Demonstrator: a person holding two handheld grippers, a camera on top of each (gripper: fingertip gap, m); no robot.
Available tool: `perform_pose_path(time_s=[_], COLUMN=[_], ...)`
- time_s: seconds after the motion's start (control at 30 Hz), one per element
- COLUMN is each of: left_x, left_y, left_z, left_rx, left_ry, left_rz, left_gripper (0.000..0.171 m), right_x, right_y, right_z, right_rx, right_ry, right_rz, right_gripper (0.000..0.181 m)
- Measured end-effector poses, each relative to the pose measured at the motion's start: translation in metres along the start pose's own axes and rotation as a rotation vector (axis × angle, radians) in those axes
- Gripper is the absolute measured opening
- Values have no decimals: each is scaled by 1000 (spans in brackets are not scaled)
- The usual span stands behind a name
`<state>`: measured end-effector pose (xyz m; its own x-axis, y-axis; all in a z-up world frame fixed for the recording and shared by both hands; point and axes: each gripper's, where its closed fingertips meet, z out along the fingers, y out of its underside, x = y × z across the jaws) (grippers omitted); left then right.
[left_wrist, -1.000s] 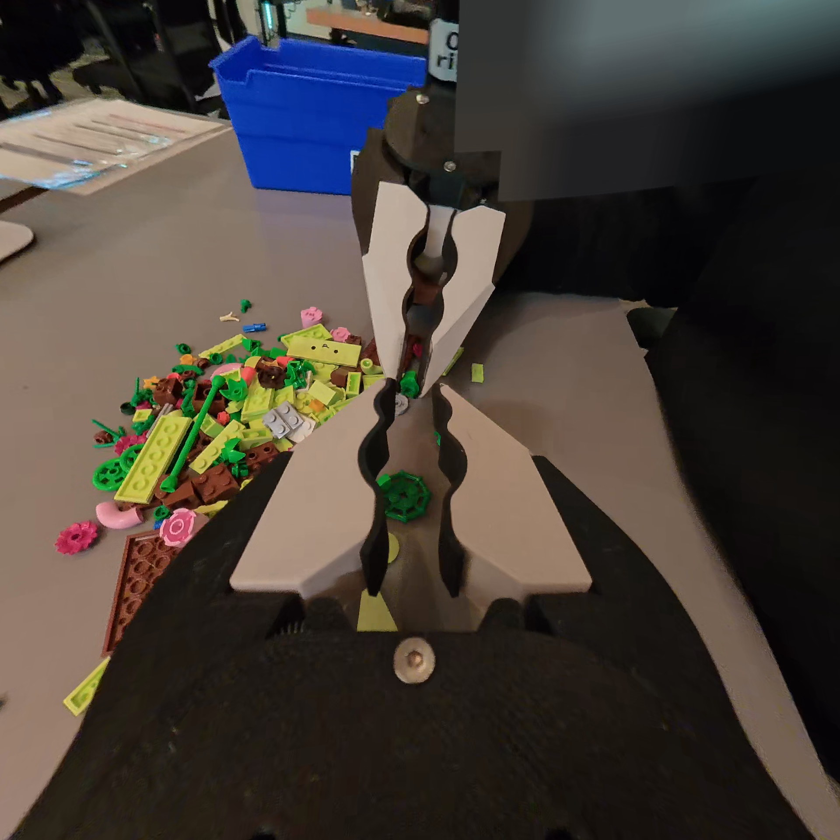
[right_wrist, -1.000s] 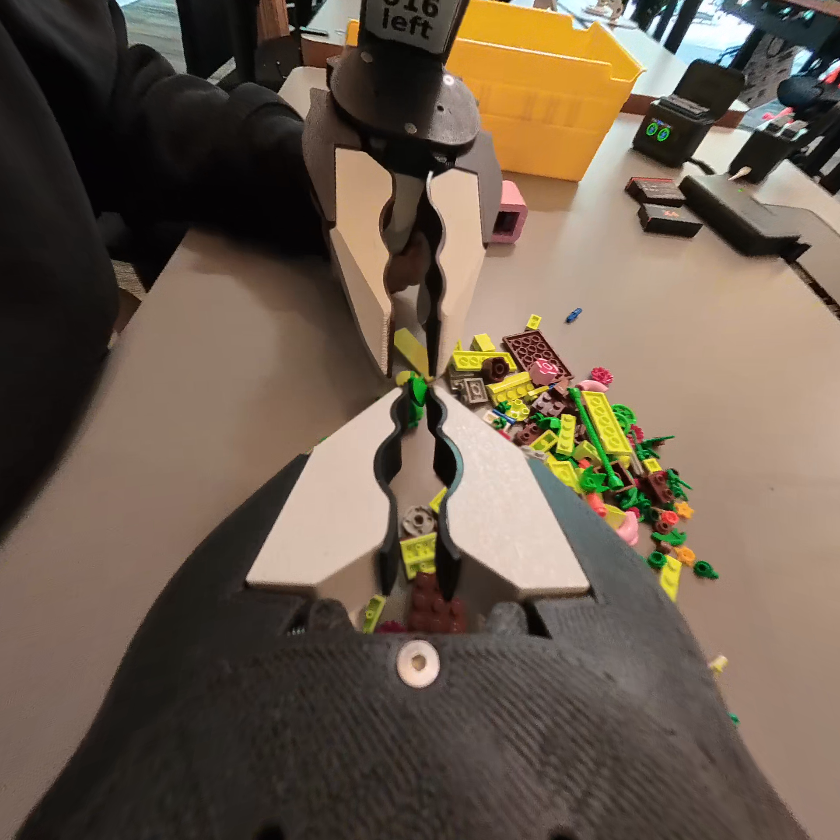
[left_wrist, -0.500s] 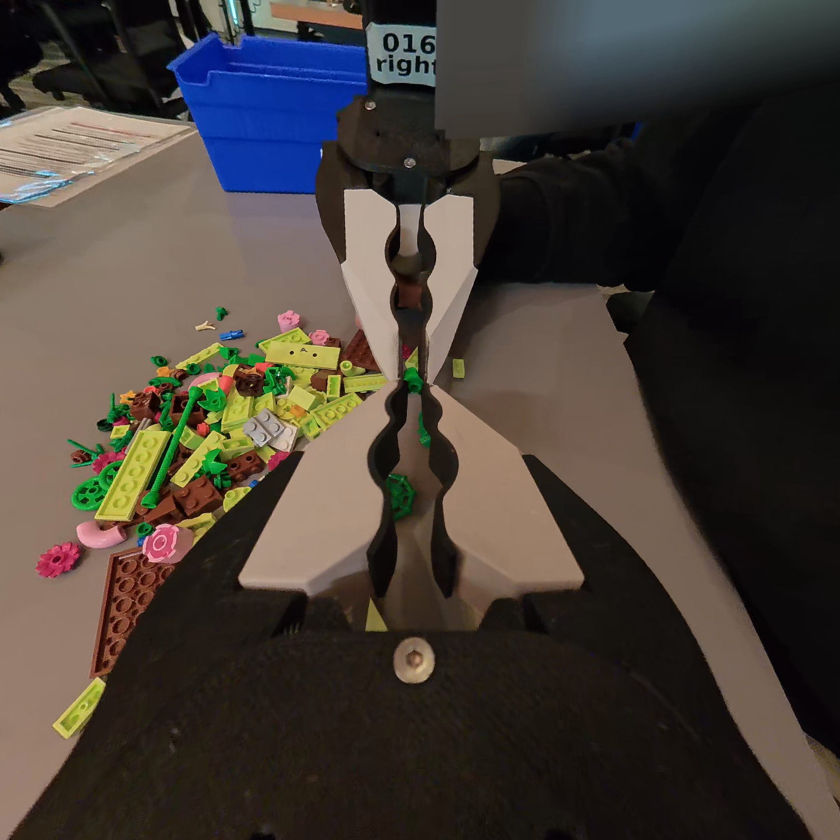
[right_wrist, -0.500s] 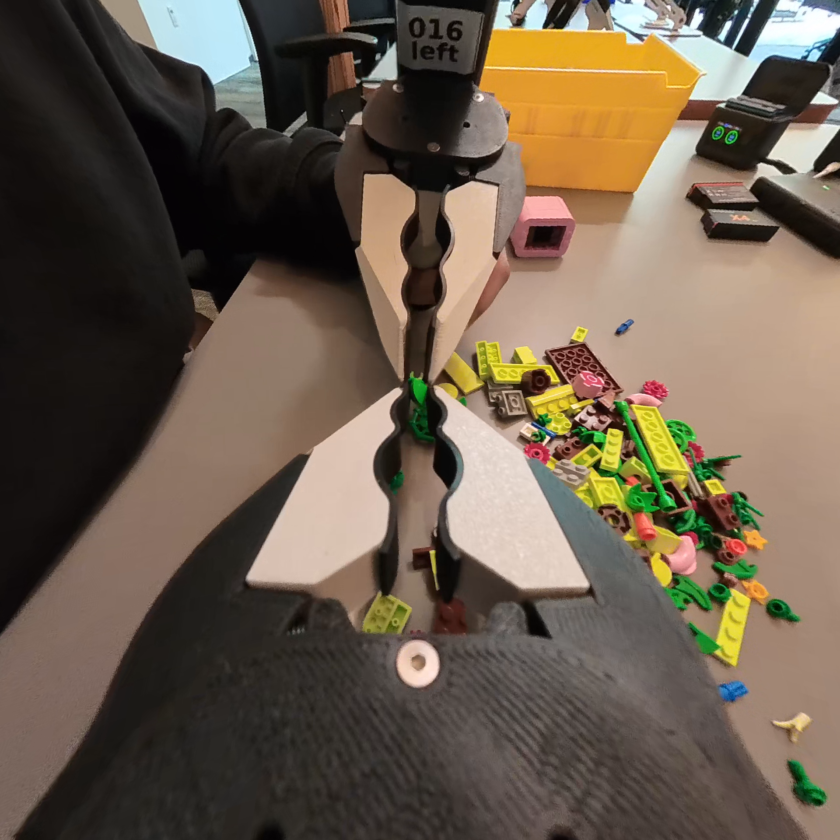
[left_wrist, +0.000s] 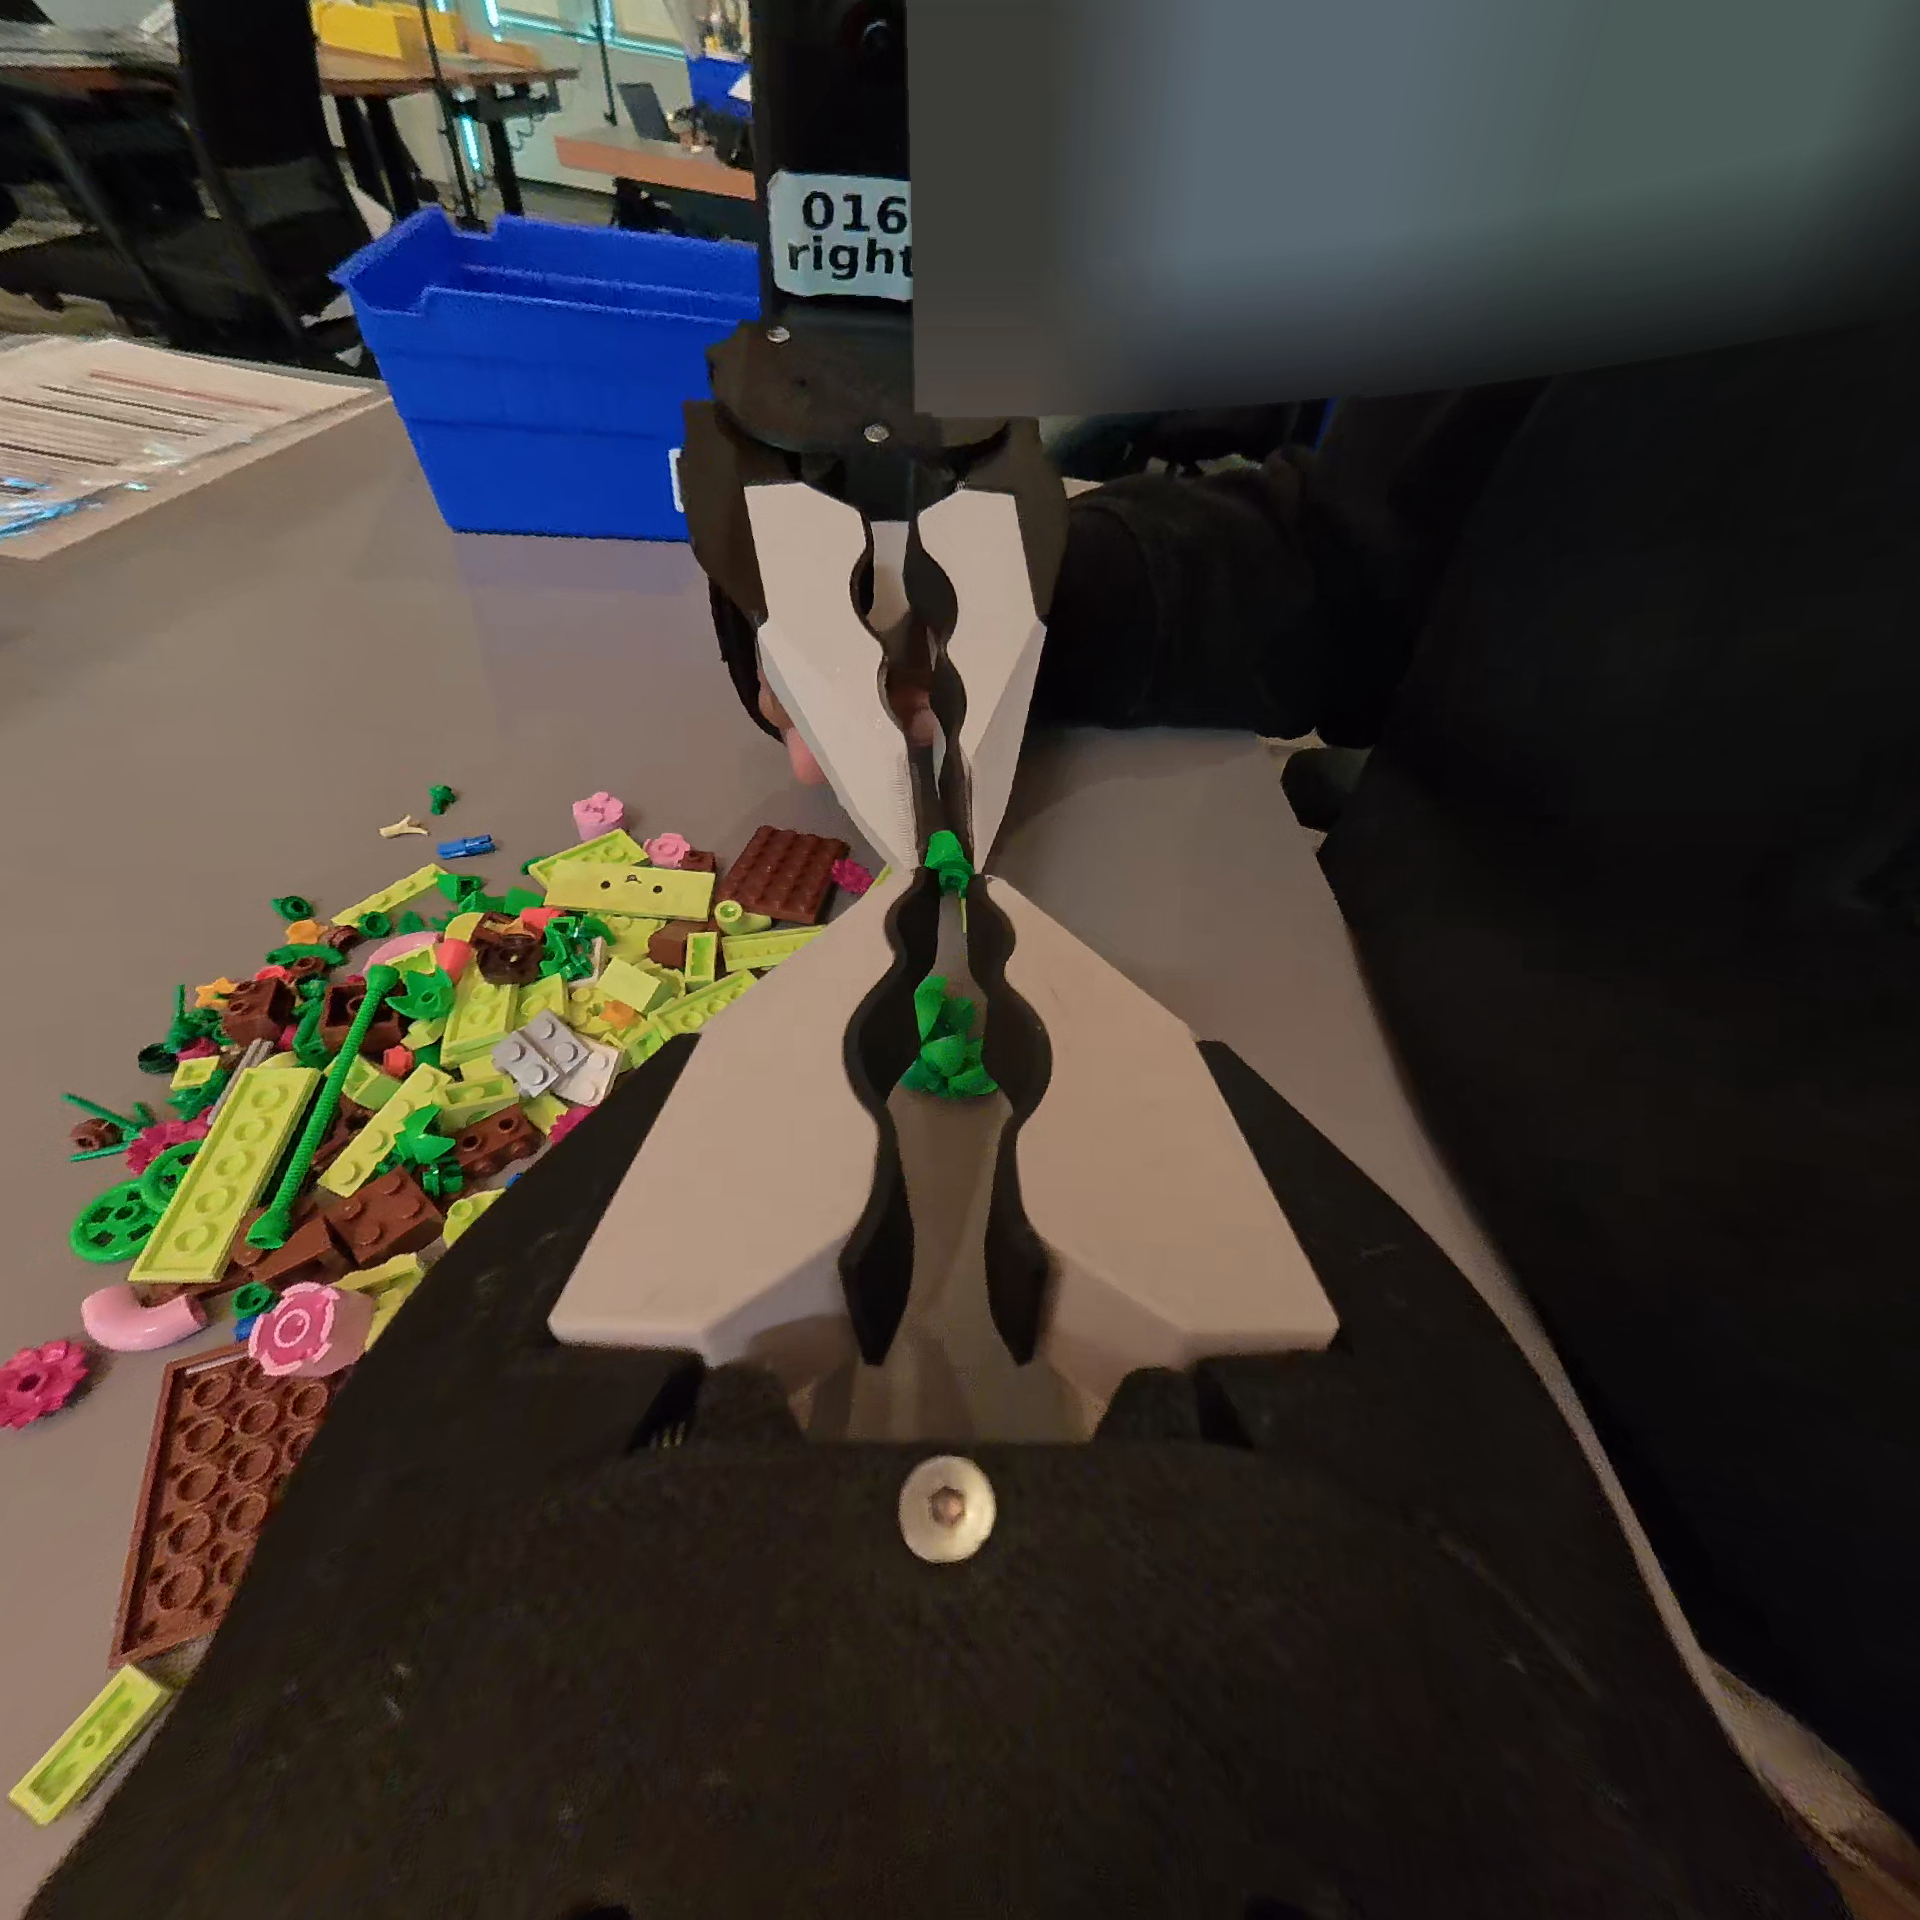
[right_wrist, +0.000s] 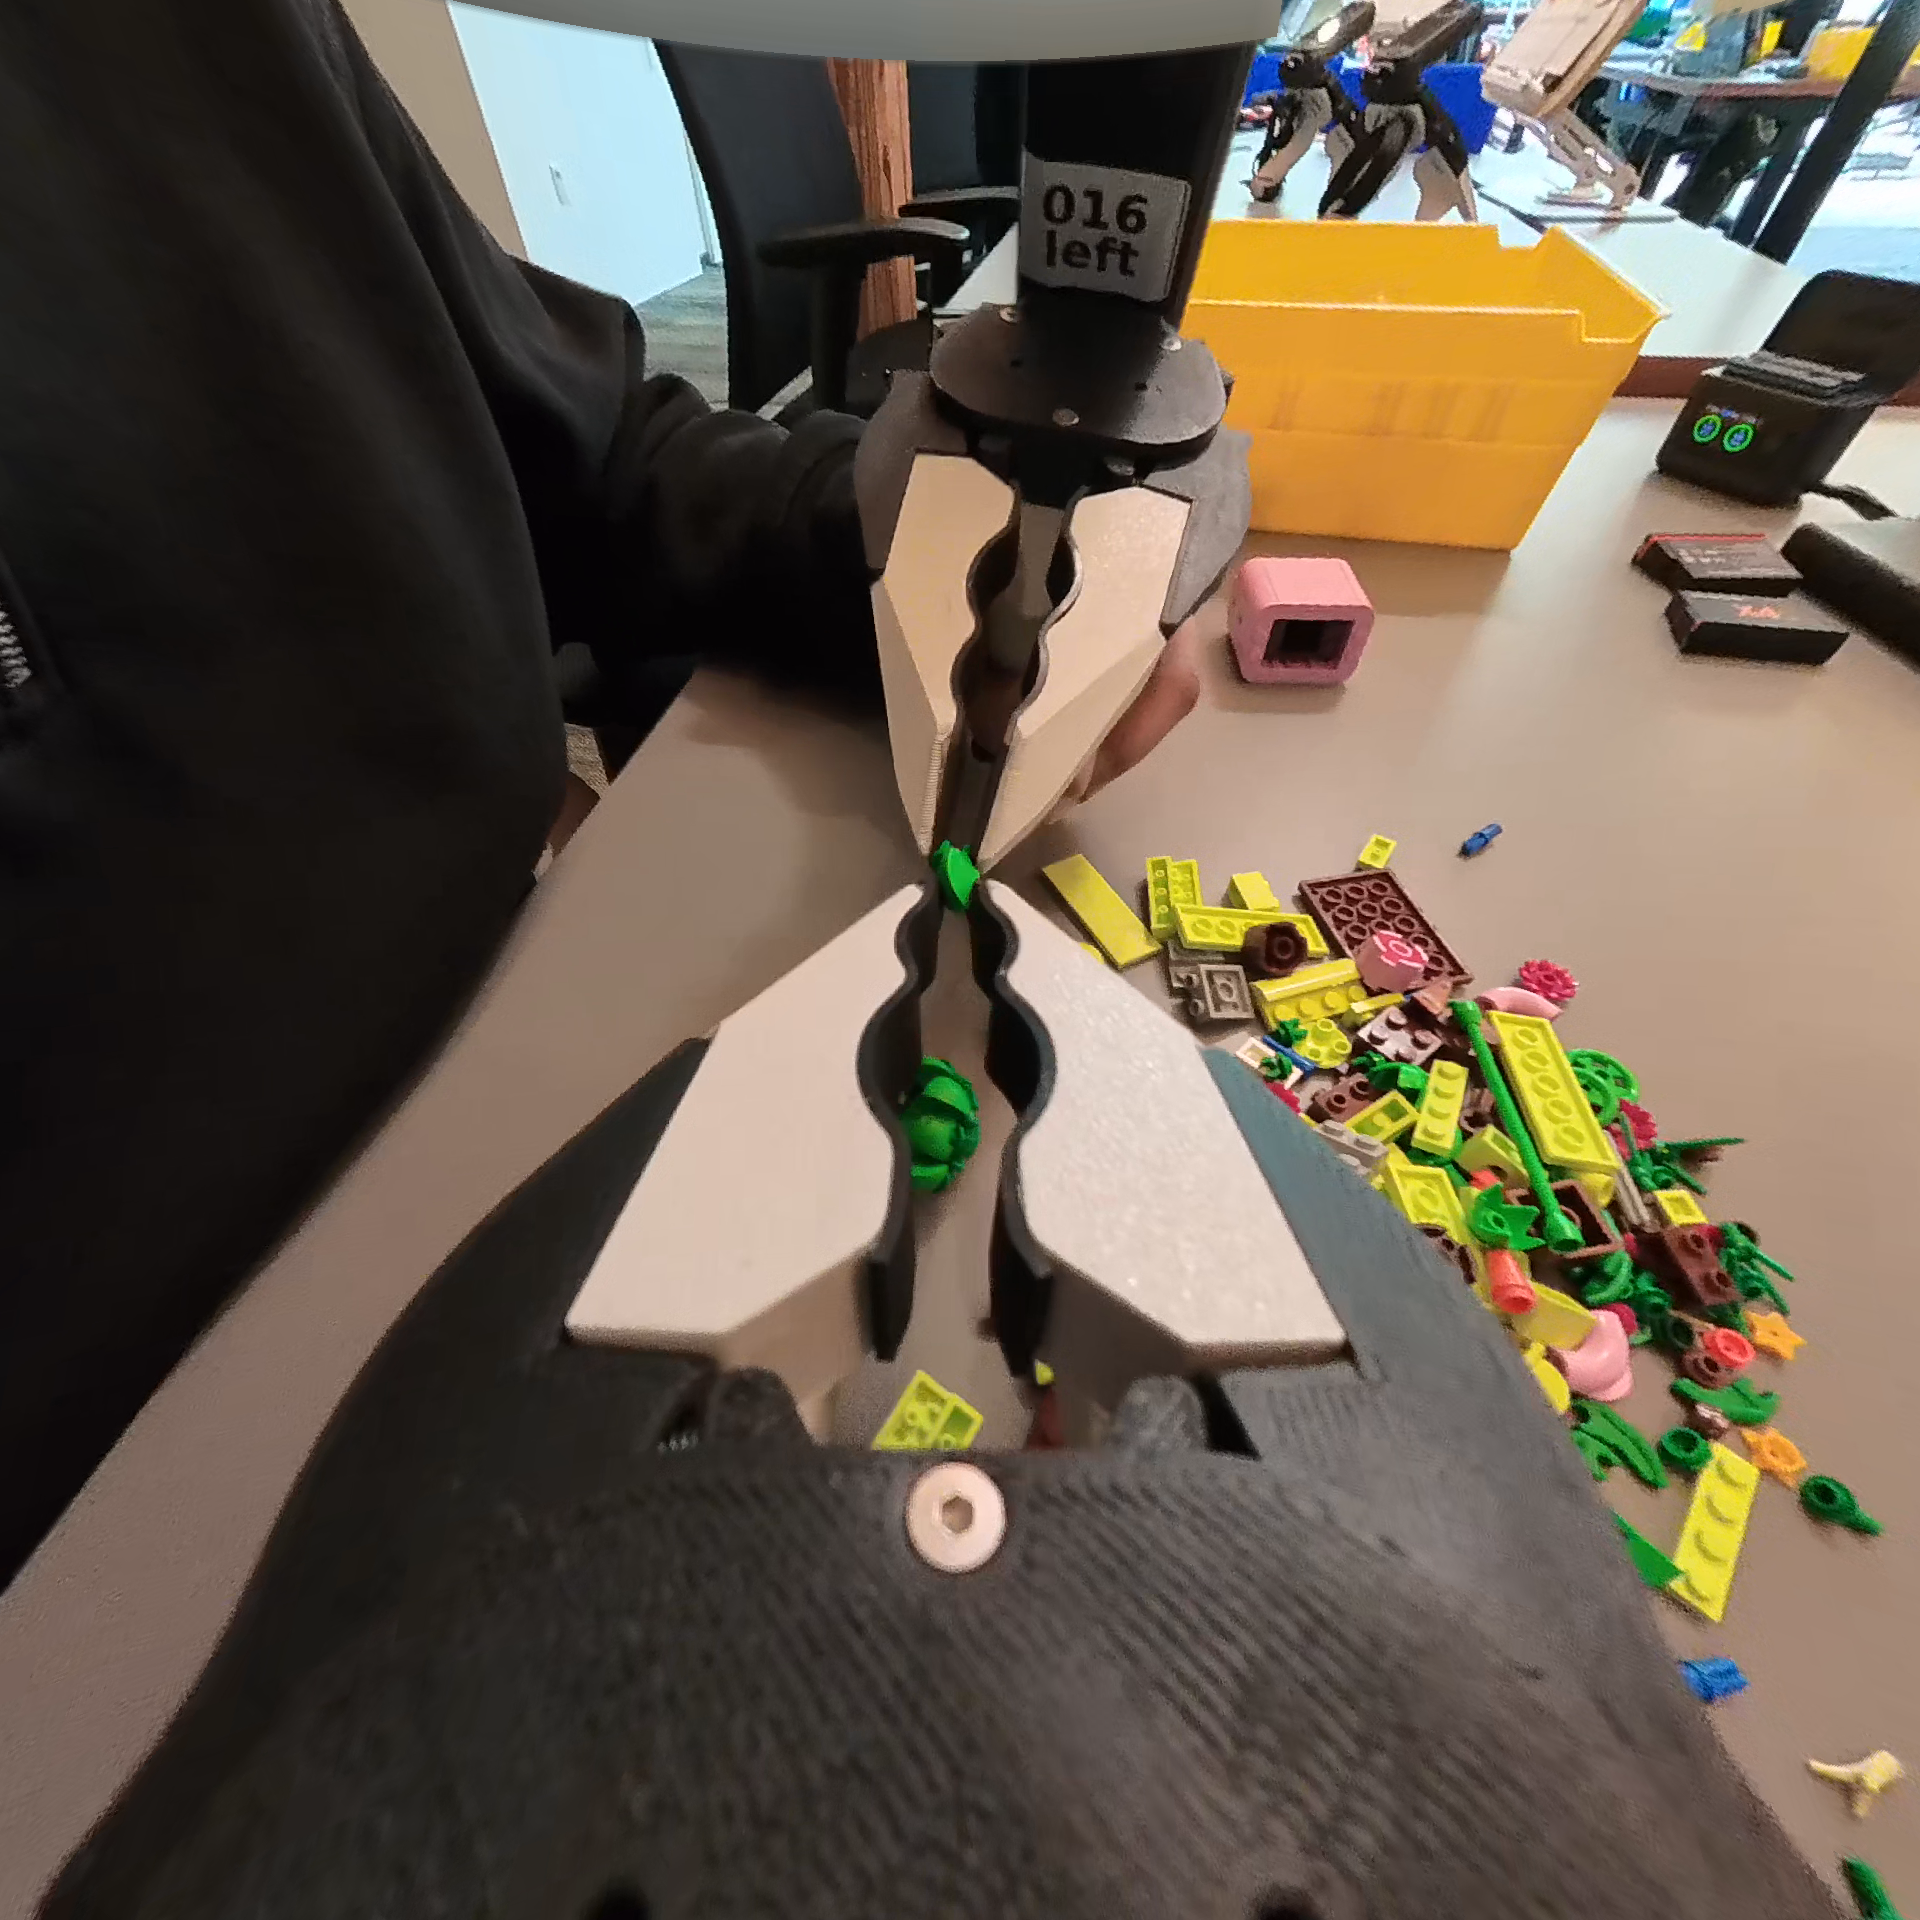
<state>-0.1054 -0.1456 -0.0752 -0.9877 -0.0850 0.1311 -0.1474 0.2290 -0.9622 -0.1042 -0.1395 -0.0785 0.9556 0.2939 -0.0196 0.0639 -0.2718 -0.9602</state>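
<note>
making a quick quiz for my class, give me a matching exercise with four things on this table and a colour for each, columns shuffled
Things:
1. storage bin behind the far tongs, left wrist view
2. storage bin behind the far tongs, right wrist view
3. hollow cube beside the far tongs
4. small piece pinched where both tongs' tips meet

Colours:
A. green
B. pink
C. blue
D. yellow

Pairs: 1-C, 2-D, 3-B, 4-A
</note>
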Motion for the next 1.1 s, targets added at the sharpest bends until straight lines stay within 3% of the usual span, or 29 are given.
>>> perform_pose_path(time_s=[0.17, 0.3, 0.37, 0.43, 0.53, 0.7, 1.1], left_x=[-4, -24, -23, -19, -14, -5, -2], left_y=[-11, -23, -24, -27, -27, -29, -30], left_z=[-14, -34, -33, -30, -24, -16, -13], left_rx=[68, 139, 155, 182, 204, 223, 247], left_ry=[4, -74, -60, -28, 10, 63, 104], left_rz=[-40, -60, -69, -88, -117, -133, -184], left_gripper=[2, 2, 2, 2, 3, 3, 3], right_x=[8, 38, 39, 32, 18, 11, 7], right_y=[-3, -19, -24, -32, -42, -38, -37], right_z=[-14, -51, -48, -38, -22, -6, -6], right_rx=[31, 211, 247, 267, 282, 260, 297], right_ry=[10, 99, 125, 146, 137, 92, -12], right_rz=[55, 111, 73, 4, -45, -5, 102], right_gripper=[0, 0, 0, 14, 19, 16, 4])
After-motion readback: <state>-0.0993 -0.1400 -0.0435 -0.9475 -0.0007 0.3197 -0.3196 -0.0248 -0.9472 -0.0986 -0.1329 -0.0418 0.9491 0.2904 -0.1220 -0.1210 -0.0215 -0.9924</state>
